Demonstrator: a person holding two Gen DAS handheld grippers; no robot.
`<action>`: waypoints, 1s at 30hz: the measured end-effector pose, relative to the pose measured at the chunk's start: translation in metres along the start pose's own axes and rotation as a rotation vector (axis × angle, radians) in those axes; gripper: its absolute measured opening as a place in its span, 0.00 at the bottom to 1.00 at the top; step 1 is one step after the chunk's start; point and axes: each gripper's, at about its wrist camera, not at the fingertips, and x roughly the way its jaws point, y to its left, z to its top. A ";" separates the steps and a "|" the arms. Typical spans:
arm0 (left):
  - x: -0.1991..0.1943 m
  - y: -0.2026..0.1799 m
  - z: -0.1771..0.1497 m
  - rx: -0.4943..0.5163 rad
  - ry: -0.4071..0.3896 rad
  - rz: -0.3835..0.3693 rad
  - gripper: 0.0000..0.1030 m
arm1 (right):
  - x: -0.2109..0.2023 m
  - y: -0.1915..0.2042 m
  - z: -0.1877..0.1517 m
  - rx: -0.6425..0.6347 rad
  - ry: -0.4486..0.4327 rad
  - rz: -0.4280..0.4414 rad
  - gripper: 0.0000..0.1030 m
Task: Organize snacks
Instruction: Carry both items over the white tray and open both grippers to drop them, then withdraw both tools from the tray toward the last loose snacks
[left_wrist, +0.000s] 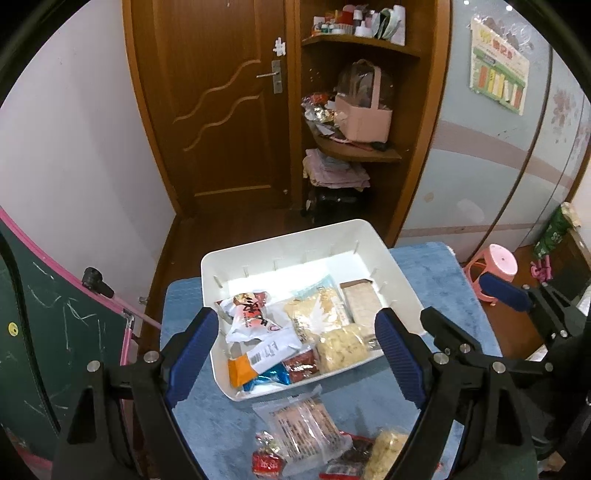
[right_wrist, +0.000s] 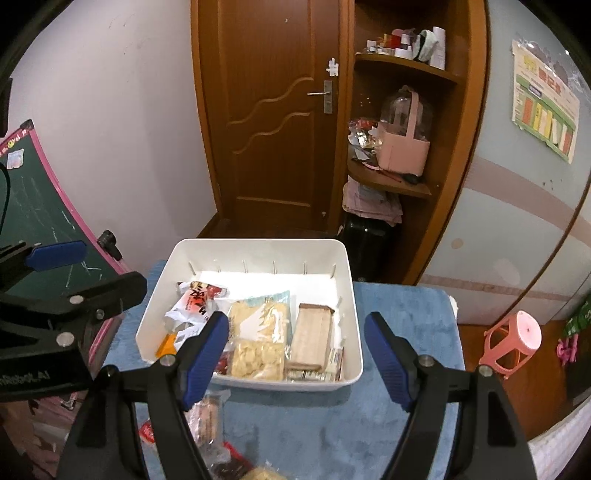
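Note:
A white plastic bin (left_wrist: 258, 258) (right_wrist: 354, 332) sits on a blue cloth-covered table (left_wrist: 424, 280) (right_wrist: 406, 314). It holds several snack packs, among them a red-and-white bag (left_wrist: 255, 314) (right_wrist: 195, 299), a yellow cracker pack (left_wrist: 341, 345) (right_wrist: 258, 356) and a tan wafer bar (left_wrist: 362, 302) (right_wrist: 312, 336). Loose snacks lie on the cloth in front of the bin: a clear sausage pack (left_wrist: 303, 432) (right_wrist: 207, 413) and a small red packet (left_wrist: 267, 461). My left gripper (left_wrist: 295, 354) is open and empty above the bin's near edge. My right gripper (right_wrist: 295, 354) is open and empty over the bin's front.
A green chalkboard with pink frame (left_wrist: 44, 332) (right_wrist: 40, 206) stands to the left. A wooden door (left_wrist: 218, 99) and corner shelves with a pink basket (left_wrist: 364, 118) are behind. A pink stool (left_wrist: 495, 269) (right_wrist: 513, 343) stands on the floor to the right.

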 end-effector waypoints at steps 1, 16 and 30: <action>-0.005 -0.001 -0.002 -0.001 -0.004 -0.006 0.83 | -0.005 0.000 -0.002 0.005 -0.004 -0.003 0.74; -0.072 -0.028 -0.048 0.021 -0.055 -0.097 0.84 | -0.083 -0.011 -0.058 0.102 -0.041 -0.059 0.74; -0.084 -0.063 -0.091 0.059 -0.028 -0.172 0.84 | -0.131 -0.024 -0.122 0.164 -0.039 -0.109 0.74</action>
